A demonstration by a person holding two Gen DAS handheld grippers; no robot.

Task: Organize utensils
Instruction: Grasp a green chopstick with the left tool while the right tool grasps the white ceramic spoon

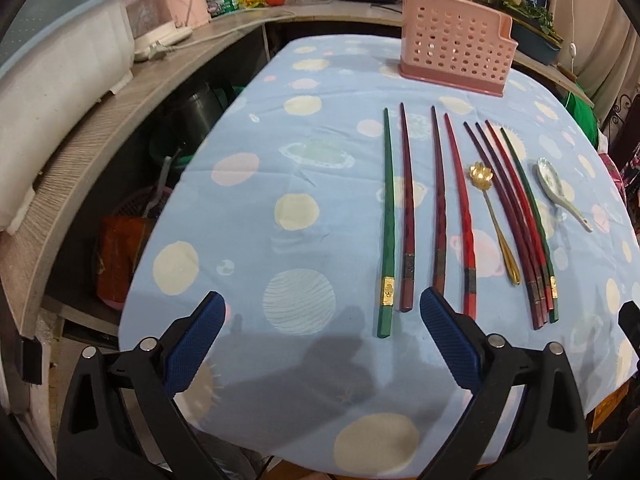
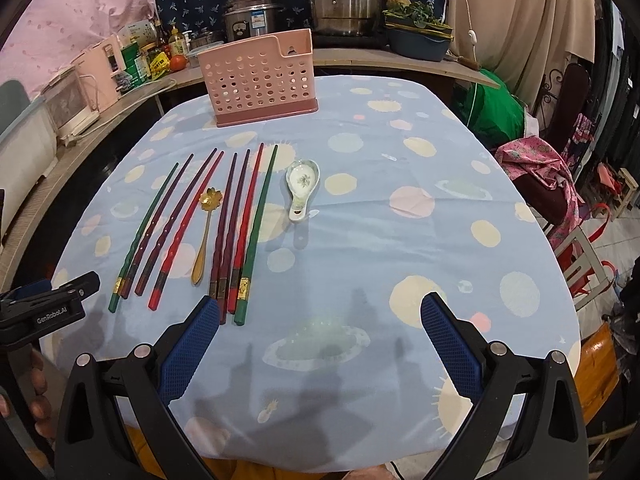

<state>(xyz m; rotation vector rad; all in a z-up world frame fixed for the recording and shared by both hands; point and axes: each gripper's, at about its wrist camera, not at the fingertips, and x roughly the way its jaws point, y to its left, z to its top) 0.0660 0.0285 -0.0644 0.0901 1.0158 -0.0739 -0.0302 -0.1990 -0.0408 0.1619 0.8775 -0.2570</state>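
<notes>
Tablecloth (image 1: 248,184) edge under left tongs (image 1: 322,344)

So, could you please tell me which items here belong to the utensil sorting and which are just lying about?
For the job:
- eight lacquered wooden chopsticks
- gold flower-bowled metal spoon
- white ceramic soup spoon
- pink perforated plastic holder

Lying about:
- steel stacked steamer pot
- red tomato
- pink patterned cloth
</notes>
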